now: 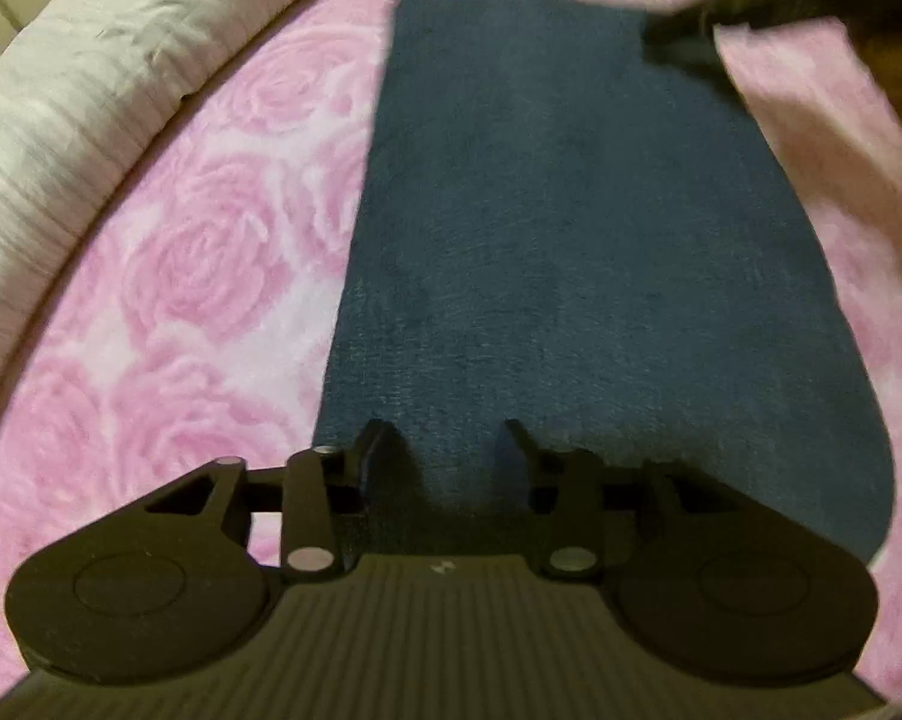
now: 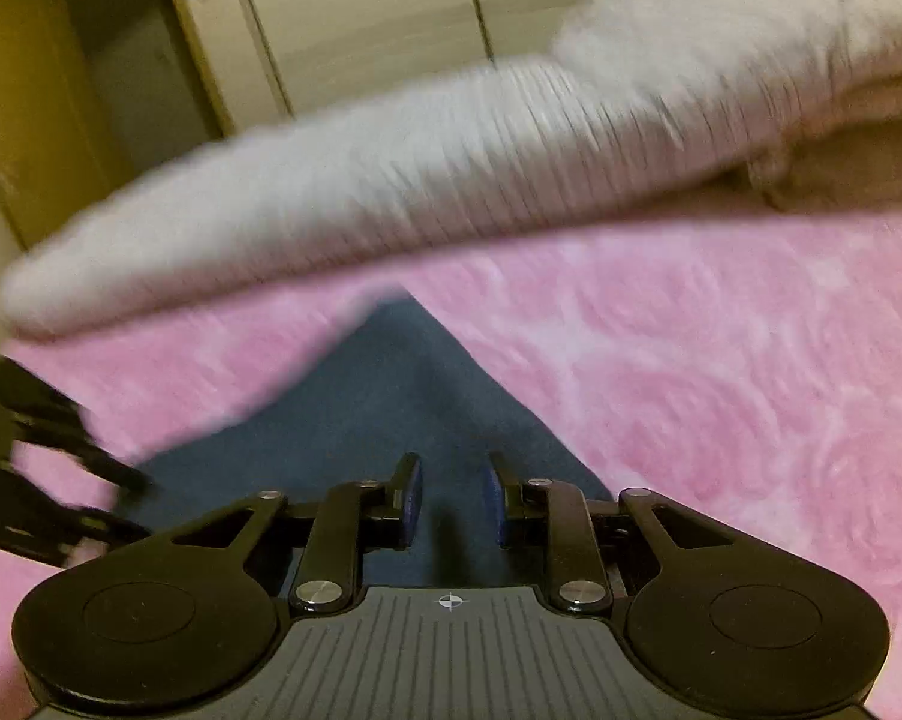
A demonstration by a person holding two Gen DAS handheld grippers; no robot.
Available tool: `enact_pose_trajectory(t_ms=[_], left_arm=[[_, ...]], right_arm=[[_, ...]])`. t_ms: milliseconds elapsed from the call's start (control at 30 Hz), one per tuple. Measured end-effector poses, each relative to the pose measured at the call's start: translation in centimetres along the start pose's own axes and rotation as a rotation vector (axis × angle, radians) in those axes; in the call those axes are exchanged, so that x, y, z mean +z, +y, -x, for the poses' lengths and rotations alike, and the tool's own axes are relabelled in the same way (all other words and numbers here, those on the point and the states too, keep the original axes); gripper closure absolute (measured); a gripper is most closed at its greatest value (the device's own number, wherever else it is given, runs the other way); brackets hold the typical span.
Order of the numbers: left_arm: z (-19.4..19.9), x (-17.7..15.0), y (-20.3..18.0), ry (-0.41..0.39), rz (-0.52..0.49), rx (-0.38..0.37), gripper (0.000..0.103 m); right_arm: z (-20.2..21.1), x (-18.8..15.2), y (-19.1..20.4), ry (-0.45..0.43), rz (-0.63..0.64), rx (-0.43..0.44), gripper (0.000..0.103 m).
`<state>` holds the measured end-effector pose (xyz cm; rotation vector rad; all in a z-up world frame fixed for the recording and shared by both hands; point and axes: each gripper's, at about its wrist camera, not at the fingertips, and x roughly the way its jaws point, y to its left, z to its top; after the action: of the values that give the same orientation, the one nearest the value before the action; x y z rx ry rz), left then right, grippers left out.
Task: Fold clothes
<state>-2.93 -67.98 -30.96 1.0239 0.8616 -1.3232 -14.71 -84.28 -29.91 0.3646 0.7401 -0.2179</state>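
Open pink blanket [image 1: 169,276] flanks the dark cloth [image 1: 571,240]; a rolled grey quilt [image 1: 73,90] walls the far edge.

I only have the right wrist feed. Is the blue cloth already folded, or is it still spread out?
Observer: The left wrist view shows the dark blue cloth lying as a long flat strip on the pink rose-patterned blanket, its edges straight.
Operator: Where is the left gripper on it?
Observer: The left gripper is at the cloth's near end, jaws apart, nothing pinched.
Operator: Anything beside the cloth on that side?
Observer: A grey ribbed pillow runs along the blanket's edge, clear of the cloth.
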Motion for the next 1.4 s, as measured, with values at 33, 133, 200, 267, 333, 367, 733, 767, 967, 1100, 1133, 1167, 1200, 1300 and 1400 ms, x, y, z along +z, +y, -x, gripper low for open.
enact_pose_trajectory(t_ms=[33,133,200,267,333,367,733,767,967,1100,1133,1167,1200,1300,1400], left_arm=[[-0.1,-0.1,0.4,-0.010,0.015,-0.012,0.061],[0.3,-0.5,1.4,-0.035,0.056,-0.047,0.060],[1.6,-1.0,2.0,-0.053,0.071,-0.045,0.061],[3.2,-2.2,2.8,-0.062,0.072,-0.007,0.067],[4.6,-3.6,3.8,-0.067,0.070,0.028,0.067],[5.2,-4.5,4.1,-0.067,0.051,0.051,0.067],[7.0,-11.6,0.0,-0.134,-0.264,0.193,0.059],[7.0,-12.2,-0.4,-0.144,-0.259,0.184,0.059],[7.9,-15.8,-2.1,-0.184,-0.194,0.152,0.058],[9.1,-17.8,-3.6,-0.196,-0.171,0.130,0.058],[9.5,-18.3,-4.1,-0.199,-0.172,0.125,0.058],[9.8,-18.6,-4.6,-0.200,-0.173,0.118,0.059],[10.2,-19.0,-5.1,-0.202,-0.174,0.112,0.059],[11.3,-19.2,-7.0,-0.207,-0.162,0.079,0.059],[12.2,-18.7,-9.5,-0.215,-0.176,0.028,0.059]], right_arm=[[-1.3,-0.3,-0.6,0.041,-0.015,-0.017,0.080],[-0.4,-0.5,-0.1,0.034,-0.036,-0.025,0.080],[0.9,-0.8,0.5,0.025,-0.070,-0.007,0.079],[3.0,-1.6,2.0,0.022,-0.111,0.017,0.076],[5.4,-3.1,5.3,0.027,-0.088,0.039,0.062],[6.5,-3.9,7.1,0.034,-0.066,0.051,0.058],[1.0,-15.3,26.3,0.177,0.735,-0.085,0.037],[0.1,-16.1,27.0,0.178,0.810,-0.136,0.037],[-4.0,-17.5,27.0,0.200,1.015,-0.327,0.044],[-3.2,-17.6,25.5,0.180,1.036,-0.318,0.086],[-2.2,-17.6,25.2,0.193,1.041,-0.301,0.088],[-1.2,-17.7,24.8,0.208,1.045,-0.285,0.088],[-0.2,-17.8,24.4,0.222,1.050,-0.268,0.089],[5.0,-19.3,22.6,0.259,1.092,-0.242,0.093],[10.4,-20.9,18.8,0.314,1.123,-0.260,0.094]])
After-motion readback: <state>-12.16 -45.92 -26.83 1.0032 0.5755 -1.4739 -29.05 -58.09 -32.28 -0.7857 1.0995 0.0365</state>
